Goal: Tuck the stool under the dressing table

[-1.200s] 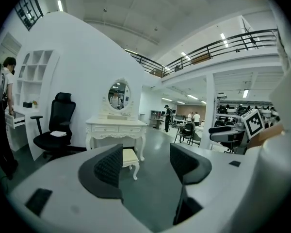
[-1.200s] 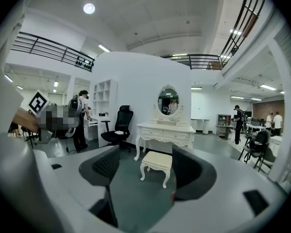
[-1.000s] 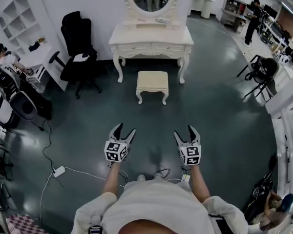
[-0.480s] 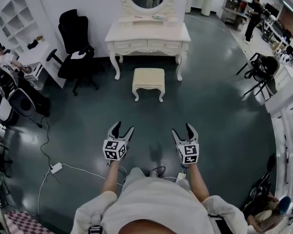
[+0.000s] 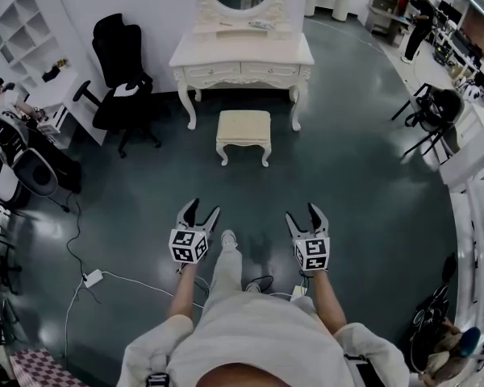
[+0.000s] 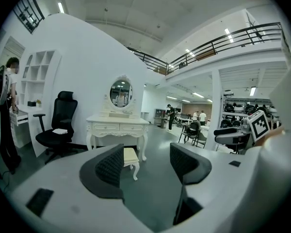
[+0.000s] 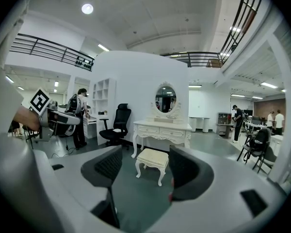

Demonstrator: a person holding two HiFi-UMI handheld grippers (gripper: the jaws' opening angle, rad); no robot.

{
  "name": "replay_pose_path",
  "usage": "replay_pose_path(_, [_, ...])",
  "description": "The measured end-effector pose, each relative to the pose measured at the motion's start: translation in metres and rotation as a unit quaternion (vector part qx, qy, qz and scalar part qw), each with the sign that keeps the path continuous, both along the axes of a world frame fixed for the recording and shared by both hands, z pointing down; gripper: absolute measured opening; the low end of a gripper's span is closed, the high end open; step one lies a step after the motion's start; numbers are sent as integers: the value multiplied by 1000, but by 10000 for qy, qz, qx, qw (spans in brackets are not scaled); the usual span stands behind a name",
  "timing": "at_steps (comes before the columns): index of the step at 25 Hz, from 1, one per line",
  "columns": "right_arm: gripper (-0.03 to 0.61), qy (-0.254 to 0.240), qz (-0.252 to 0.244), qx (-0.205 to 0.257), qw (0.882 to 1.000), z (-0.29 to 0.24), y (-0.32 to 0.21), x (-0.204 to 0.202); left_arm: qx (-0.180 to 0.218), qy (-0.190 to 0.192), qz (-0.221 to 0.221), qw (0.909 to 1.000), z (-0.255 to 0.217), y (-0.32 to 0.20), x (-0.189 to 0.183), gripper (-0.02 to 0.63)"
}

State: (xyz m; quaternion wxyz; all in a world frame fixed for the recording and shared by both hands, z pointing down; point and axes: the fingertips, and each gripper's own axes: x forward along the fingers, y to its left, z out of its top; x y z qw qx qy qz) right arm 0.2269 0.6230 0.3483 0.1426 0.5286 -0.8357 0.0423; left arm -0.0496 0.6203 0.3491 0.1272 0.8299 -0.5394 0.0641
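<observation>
Cream stool (image 5: 244, 126) stands on the dark floor (image 5: 347, 176), far ahead, just in front of the white dressing table (image 5: 242, 51) — not under it; left gripper (image 5: 203, 210) and right gripper (image 5: 303, 214) are near, fingers (image 6: 109, 168) wide apart — holding nothing.

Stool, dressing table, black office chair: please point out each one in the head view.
stool (image 5: 244, 126), head view, middle of its cushioned seat.
dressing table (image 5: 242, 52), head view, bare part of its top.
black office chair (image 5: 117, 43), head view, on its backrest.
</observation>
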Motion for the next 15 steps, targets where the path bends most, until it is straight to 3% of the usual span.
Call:
replay_pose_path(8, [279,10,52,26,10000,9,-44,-2,4,96,-143,9999,14,-40,-14,281])
replay_pose_path(15, [270,51,80,3,10000,6,-106,-23,-47,127,-109,9998,17,-106,-35,281])
